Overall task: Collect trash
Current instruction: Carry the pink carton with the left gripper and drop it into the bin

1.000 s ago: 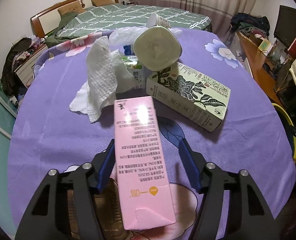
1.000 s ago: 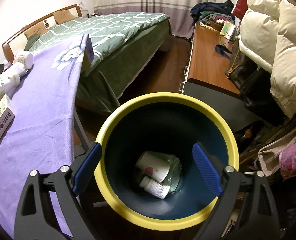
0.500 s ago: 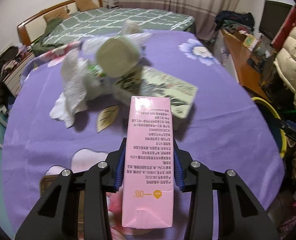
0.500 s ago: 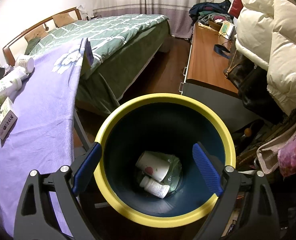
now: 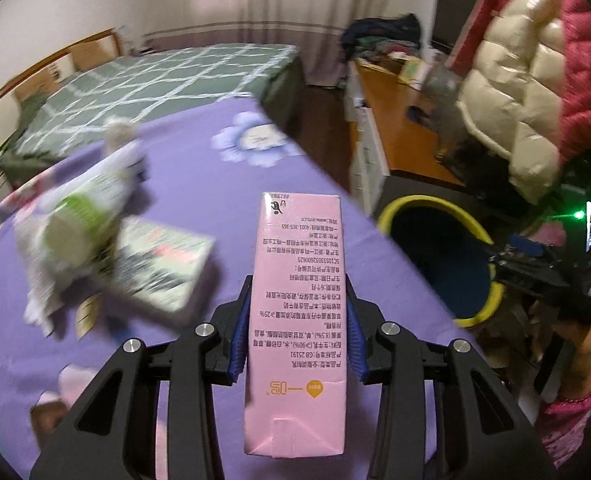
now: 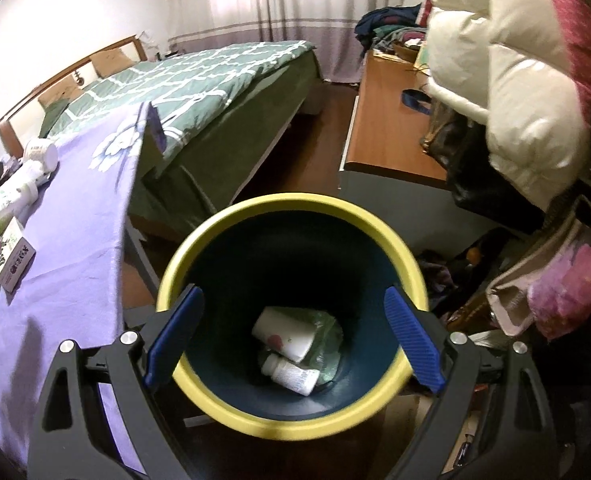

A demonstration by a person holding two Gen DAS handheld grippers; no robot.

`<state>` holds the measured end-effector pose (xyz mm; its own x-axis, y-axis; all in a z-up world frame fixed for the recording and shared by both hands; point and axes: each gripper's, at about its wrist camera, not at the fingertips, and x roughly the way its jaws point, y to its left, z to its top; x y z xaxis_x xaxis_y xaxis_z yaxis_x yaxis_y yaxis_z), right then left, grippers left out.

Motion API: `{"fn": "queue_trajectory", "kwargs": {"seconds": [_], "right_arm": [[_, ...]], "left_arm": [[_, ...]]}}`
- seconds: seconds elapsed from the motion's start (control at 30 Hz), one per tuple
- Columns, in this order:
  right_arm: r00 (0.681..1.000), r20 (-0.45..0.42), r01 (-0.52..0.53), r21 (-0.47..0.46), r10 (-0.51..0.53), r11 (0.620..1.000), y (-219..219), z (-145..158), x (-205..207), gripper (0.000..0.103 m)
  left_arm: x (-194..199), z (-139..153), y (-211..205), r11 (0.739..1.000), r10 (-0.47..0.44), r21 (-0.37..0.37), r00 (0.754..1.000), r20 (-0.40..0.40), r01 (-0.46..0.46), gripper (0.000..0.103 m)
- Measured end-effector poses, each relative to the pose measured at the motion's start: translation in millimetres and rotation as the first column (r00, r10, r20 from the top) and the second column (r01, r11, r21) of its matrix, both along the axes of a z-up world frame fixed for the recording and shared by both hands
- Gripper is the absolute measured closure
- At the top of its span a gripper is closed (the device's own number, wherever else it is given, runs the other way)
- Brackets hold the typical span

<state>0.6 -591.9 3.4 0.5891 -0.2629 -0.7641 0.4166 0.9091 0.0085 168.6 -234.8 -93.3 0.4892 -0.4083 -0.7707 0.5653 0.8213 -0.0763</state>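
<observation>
Now the left gripper (image 5: 297, 332) is clamped on a pink carton (image 5: 297, 312), its blue pads pressing both long sides; the carton sticks out ahead of the jaws, lifted clear of the purple tablecloth (image 5: 199, 168). A flat printed box (image 5: 163, 268) and blurred wrappers lie ahead to its left. The yellow-rimmed bin (image 5: 475, 240) stands ahead to its right. The right gripper (image 6: 293, 334) hangs above that bin, jaws spread wide and empty; a cup (image 6: 285, 332) and a small bottle (image 6: 291, 374) lie at the bottom.

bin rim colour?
Yellow rim, dark blue inside; clearest in the right wrist view.
</observation>
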Motion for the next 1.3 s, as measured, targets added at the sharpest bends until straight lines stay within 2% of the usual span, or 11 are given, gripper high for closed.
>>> {"fn": "queue_trajectory", "kwargs": {"seconds": [0.17,0.4,0.67,0.73,0.77,0.8,0.93,1.0,1.13,1.3], "right_arm": [[0.999,0.011,0.042,0.005,-0.042,0.999,-20.5,2.2,-21.5,0.016],[0.996,0.022,0.084,0.002,-0.084,0.996,-40.4,3.7,-43.3,0.016],[0.991,0.022,0.128,0.012,-0.128,0.992,-59.6,2.2,-59.1,0.016],[0.991,0.022,0.133,0.014,-0.133,0.991,-61.5,1.3,-59.7,0.016],[0.991,0.021,0.134,0.016,-0.134,0.991,-61.8,0.8,-59.5,0.016],[0.991,0.022,0.133,0.018,-0.133,0.991,-62.0,0.5,-59.8,0.016],[0.994,0.023,0.110,0.019,-0.110,0.994,-55.7,1.0,-56.0,0.016],[0.996,0.028,0.089,0.019,-0.089,0.996,-49.4,2.8,-51.5,0.016],[0.999,0.030,0.034,0.021,-0.034,0.999,-31.9,6.0,-37.5,0.016],[0.997,0.031,-0.075,0.010,0.074,0.997,9.4,12.8,-10.9,0.016]], "left_arm": [[-6.9,2.4,-63.1,0.992,-0.125,-0.008,0.992,-0.008,0.125,0.063],[-11.3,-10.9,-151.4,0.965,-0.264,-0.022,0.963,-0.055,0.263,0.063],[1.6,-38.2,-210.1,0.957,-0.290,-0.011,0.953,-0.086,0.290,0.063],[5.2,-44.5,-217.1,0.963,-0.269,0.006,0.960,-0.077,0.270,0.052],[5.8,-45.3,-217.1,0.965,-0.261,0.008,0.963,-0.072,0.262,0.031],[5.8,-44.2,-215.1,0.970,-0.244,0.004,0.968,-0.058,0.245,0.021],[2.7,-29.1,-191.8,0.978,-0.210,-0.015,0.978,-0.014,0.210,0.021],[1.9,-17.7,-169.4,0.983,-0.181,-0.041,0.983,-0.001,0.181,0.017],[-2.8,6.2,-109.6,0.991,-0.099,-0.081,0.994,0.046,0.102,0.012],[-9.9,23.3,-27.1,0.996,0.043,-0.083,0.993,0.108,-0.035,0.008]]}}
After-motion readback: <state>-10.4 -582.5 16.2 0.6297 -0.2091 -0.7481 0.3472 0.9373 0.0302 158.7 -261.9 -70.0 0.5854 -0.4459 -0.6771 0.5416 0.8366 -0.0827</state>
